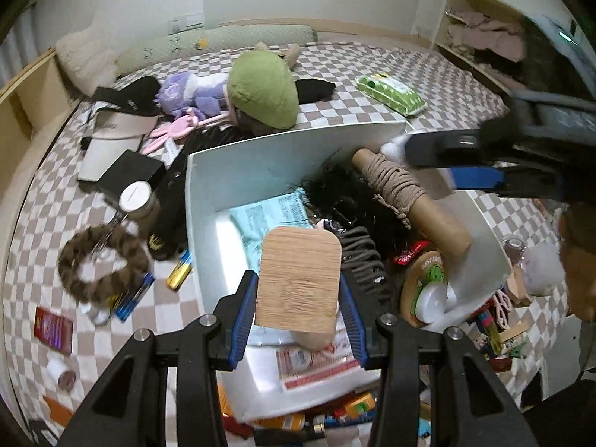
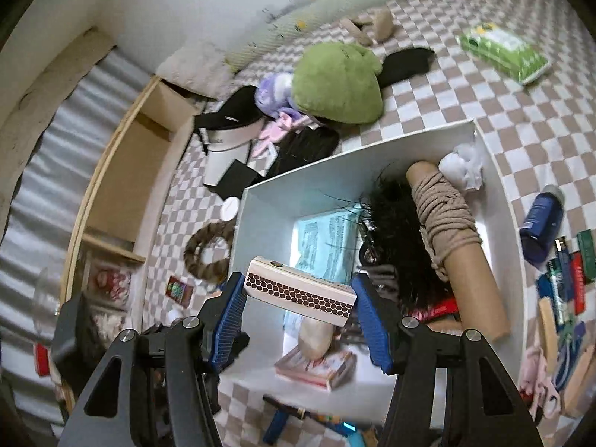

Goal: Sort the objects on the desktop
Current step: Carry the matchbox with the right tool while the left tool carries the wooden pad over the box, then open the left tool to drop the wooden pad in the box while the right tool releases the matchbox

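My left gripper point(image 1: 298, 287) is shut on a flat light-wood block point(image 1: 300, 275), which it holds above the near end of the white box point(image 1: 208, 171). My right gripper point(image 2: 298, 287) is shut on a matchbox point(image 2: 298, 292) with a honeycomb striking strip, also held over the white box point(image 2: 372, 145). In the box lie a cardboard tube wound with rope point(image 2: 447, 223), a black feathery bundle point(image 2: 391, 231), a teal printed sheet point(image 2: 324, 238), a white cloth wad point(image 2: 462, 167) and a red-and-white carton point(image 2: 316, 367). The right gripper's dark body also shows at the upper right of the left wrist view.
The box sits on a checkered bed cover point(image 1: 447, 85). Behind it lie a green plush point(image 1: 262, 89), a purple plush point(image 1: 190, 93) and a green wipes pack point(image 1: 391, 95). A brown furry ring point(image 1: 100, 264) lies to the left. A blue bottle point(image 2: 540, 223) and several small items lie to the right.
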`<state>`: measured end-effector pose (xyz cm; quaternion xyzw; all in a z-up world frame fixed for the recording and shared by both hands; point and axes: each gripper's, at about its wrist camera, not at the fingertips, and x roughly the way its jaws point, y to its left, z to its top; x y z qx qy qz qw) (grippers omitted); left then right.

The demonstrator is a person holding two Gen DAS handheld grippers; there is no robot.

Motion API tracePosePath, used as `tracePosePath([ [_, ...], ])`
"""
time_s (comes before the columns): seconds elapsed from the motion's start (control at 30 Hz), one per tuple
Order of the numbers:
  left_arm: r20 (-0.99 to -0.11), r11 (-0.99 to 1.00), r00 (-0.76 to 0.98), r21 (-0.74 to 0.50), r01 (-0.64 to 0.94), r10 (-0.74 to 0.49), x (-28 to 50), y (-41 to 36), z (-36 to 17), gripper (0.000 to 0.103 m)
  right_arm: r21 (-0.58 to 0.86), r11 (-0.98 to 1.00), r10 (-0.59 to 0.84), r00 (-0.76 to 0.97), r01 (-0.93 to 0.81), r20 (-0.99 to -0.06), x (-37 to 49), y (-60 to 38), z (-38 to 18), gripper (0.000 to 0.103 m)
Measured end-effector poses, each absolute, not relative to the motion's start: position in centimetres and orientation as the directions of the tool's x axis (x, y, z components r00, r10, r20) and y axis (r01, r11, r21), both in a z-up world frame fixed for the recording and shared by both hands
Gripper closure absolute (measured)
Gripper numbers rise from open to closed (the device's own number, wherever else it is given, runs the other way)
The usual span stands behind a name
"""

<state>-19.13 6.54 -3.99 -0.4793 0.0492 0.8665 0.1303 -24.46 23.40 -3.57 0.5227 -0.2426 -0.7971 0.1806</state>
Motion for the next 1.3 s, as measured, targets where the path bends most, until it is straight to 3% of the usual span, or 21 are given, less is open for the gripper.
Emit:
tracePosePath([
  [0.27, -0.908, -0.918, -0.383, -0.005, -0.397, 0.170, -20.7, 9.6, -7.8, 0.060, 0.565, -0.823, -0.525, -0.306, -0.054, -0.794, -27.3, 24.8, -8.3, 0.043],
  [0.97, -0.969, -0.937, -0.206, -0.058, -0.345, 0.135, -23.1, 12.2, -13.0, 0.059, 0.554, -0.827, -0.510, -0.290, -0.093, -0.810, -27.6, 26.3, -9.5, 0.043],
  [1.0, -0.969, -0.937, -0.206, -0.060, -0.343, 0.137, -22.9, 12.1, -12.9, 0.058, 0.551, -0.829, -0.508, -0.288, -0.094, -0.812, -27.6, 26.3, -9.6, 0.043],
  [1.1, -0.967, -0.939, -0.210, -0.066, -0.337, 0.143, -22.5, 11.8, -12.6, 0.033, 0.546, -0.832, -0.505, -0.278, -0.094, -0.817, -27.4, 26.0, -9.9, 0.043],
  [1.3, -0.954, -0.947, -0.254, -0.076, -0.313, 0.160, -21.7, 10.0, -10.5, 0.028, 0.545, -0.836, -0.514, -0.250, -0.067, -0.820, -27.3, 24.5, -10.1, 0.043],
])
